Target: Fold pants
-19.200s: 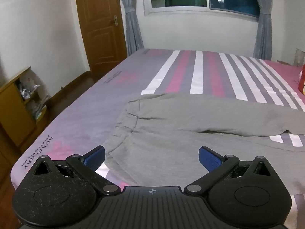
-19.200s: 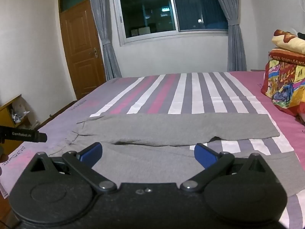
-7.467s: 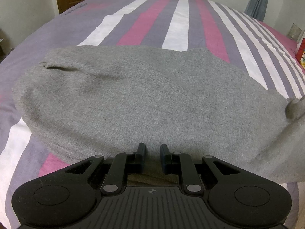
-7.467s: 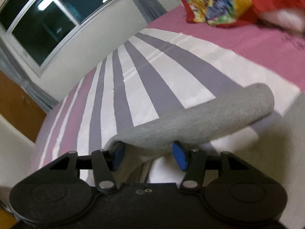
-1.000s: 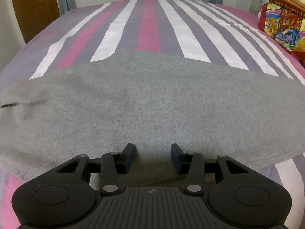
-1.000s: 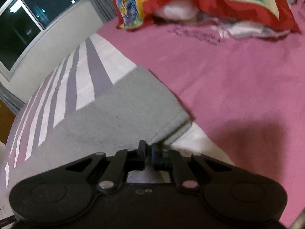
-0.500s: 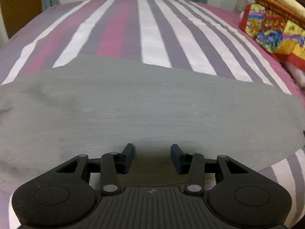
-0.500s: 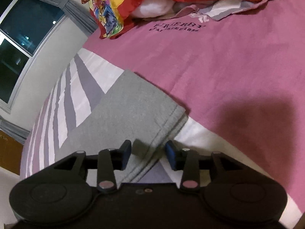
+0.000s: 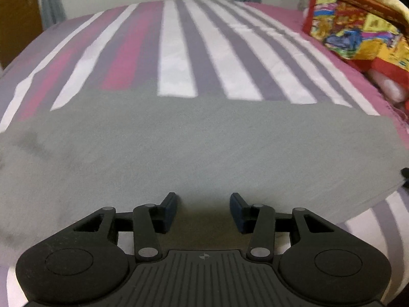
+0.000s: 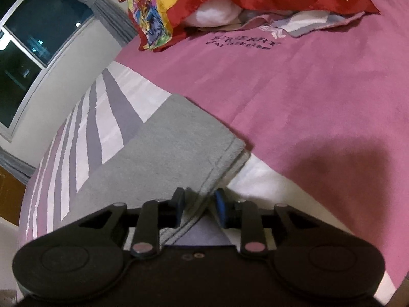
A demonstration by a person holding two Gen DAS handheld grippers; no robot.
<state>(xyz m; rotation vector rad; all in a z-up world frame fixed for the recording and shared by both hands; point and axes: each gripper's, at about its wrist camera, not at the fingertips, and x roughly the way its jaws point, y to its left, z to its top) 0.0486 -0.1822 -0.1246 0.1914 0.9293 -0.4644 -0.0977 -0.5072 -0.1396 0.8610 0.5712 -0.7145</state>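
Observation:
The grey pants (image 9: 194,143) lie flat across the striped bed, one leg folded onto the other in a long band. My left gripper (image 9: 203,208) is open, its blue pads just above the near edge of the band at its middle. In the right wrist view the leg cuffs (image 10: 217,158) lie stacked at the edge of the pink part of the sheet. My right gripper (image 10: 199,207) is open, its jaws on either side of the near cuff corner without gripping it.
The bed sheet (image 9: 179,51) has pink, white and purple stripes, with a plain pink part (image 10: 319,97) at the right. A colourful folded quilt (image 9: 358,28) and pillow (image 10: 217,2) sit by the cuffs. A window (image 10: 30,41) with curtains is behind.
My right gripper has let go of the cuffs and opened. My left gripper stays open and has slid right along the band's near edge.

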